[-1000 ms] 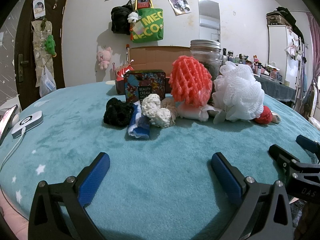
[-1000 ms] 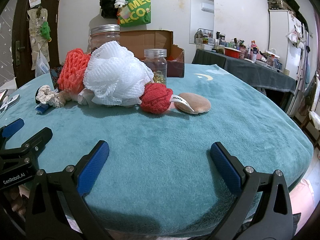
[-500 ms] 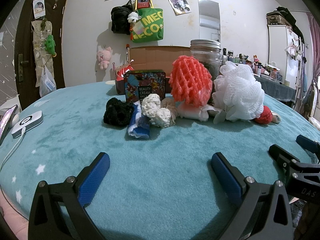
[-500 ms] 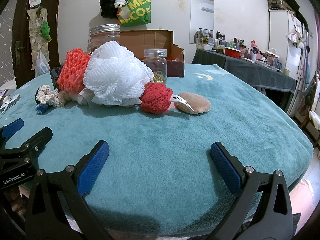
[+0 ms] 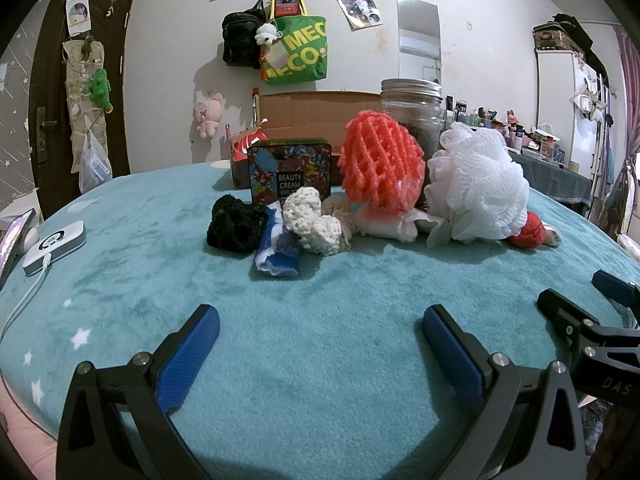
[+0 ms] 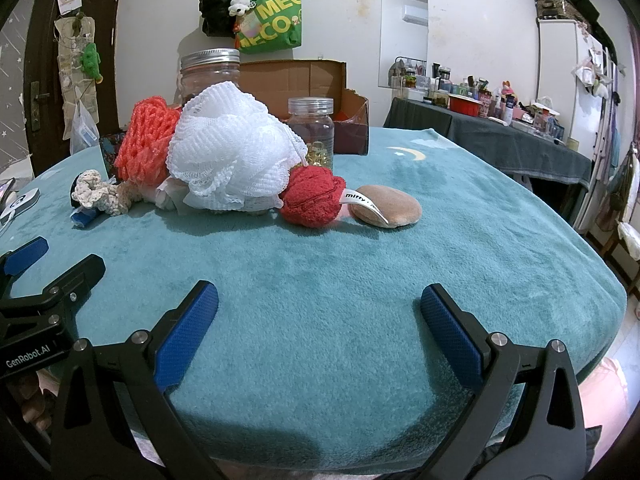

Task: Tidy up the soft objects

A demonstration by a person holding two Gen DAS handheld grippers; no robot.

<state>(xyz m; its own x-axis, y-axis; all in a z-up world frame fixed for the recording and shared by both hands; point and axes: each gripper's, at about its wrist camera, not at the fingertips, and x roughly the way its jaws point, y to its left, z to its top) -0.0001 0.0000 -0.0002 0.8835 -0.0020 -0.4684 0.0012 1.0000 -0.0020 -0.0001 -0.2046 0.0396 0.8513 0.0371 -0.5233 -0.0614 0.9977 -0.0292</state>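
**Clerk:** Item one, the soft lot?

**Me:** Heaped mid-blanket (image 5: pixel 320 340), well ahead of me: black scrunchie (image 5: pixel 236 226), blue cloth (image 5: pixel 278 252), cream scrunchie (image 5: pixel 314 220), coral foam net (image 5: pixel 380 164), white loofah (image 5: pixel 476 188), red ball (image 6: pixel 314 198), tan puff (image 6: pixel 386 210).

**Clerk:** Changes since the last entry?

**Me:** None. Nothing shifted, so sorting is not begun. My left gripper (image 5: pixel 320 340) and right gripper (image 6: pixel 318 322) hang spread wide, empty.

**Clerk:** Containers?

**Me:** Small jar (image 6: pixel 311 128): yellow capsules. Large jar (image 6: pixel 210 76), tin (image 5: pixel 290 170), cardboard box (image 6: pixel 320 92): contents unclear.

Beauty cream tin (image 5: pixel 290 172), glass jar (image 5: pixel 412 108), cardboard box (image 6: pixel 296 80) behind pile; charger (image 5: pixel 54 242) at left
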